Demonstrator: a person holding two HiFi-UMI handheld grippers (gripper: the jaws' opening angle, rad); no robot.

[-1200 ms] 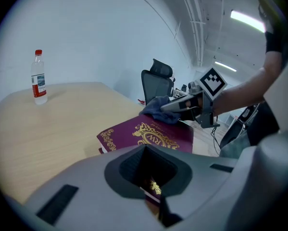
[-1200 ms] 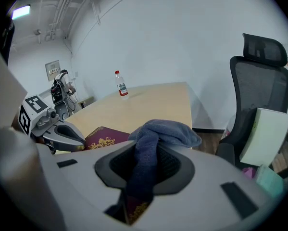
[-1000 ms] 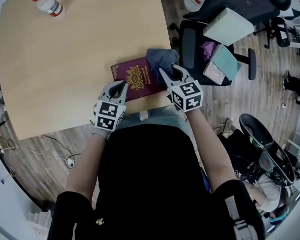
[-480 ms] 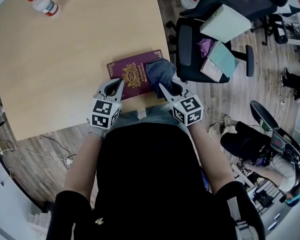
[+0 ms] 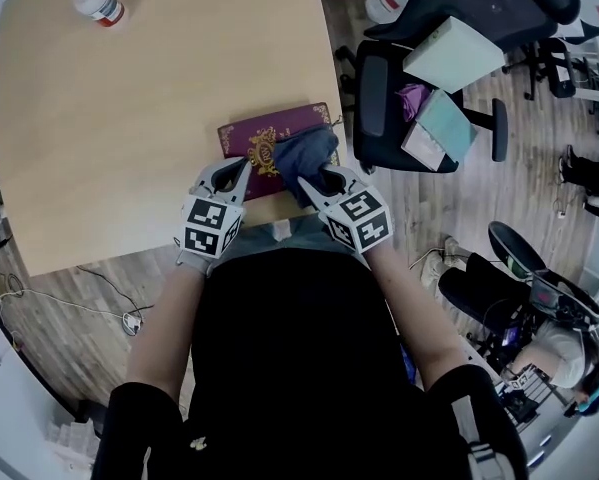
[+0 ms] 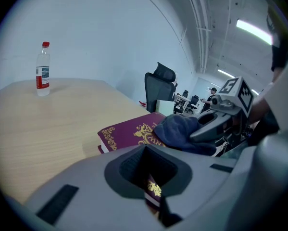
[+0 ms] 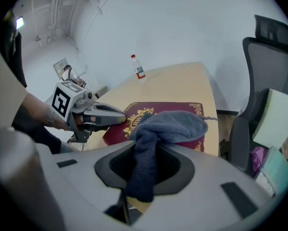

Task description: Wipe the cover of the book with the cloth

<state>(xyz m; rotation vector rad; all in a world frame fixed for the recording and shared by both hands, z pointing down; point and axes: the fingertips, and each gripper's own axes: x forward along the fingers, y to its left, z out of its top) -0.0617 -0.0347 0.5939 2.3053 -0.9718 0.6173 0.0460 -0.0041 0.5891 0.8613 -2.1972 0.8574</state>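
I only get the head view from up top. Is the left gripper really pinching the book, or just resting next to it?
Observer: Pinching. The left gripper view shows the left gripper shut on the near corner of the book.
Operator: Does the other one have the cloth tight?
Observer: Yes. In the right gripper view the right gripper is shut on a fold of the cloth; the rest lies on the cover.
Operator: Is the book thick?
Observer: Fairly. The left gripper view shows a pale band of pages under the maroon cover.

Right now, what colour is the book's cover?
The book is maroon with gold print; right gripper view best.
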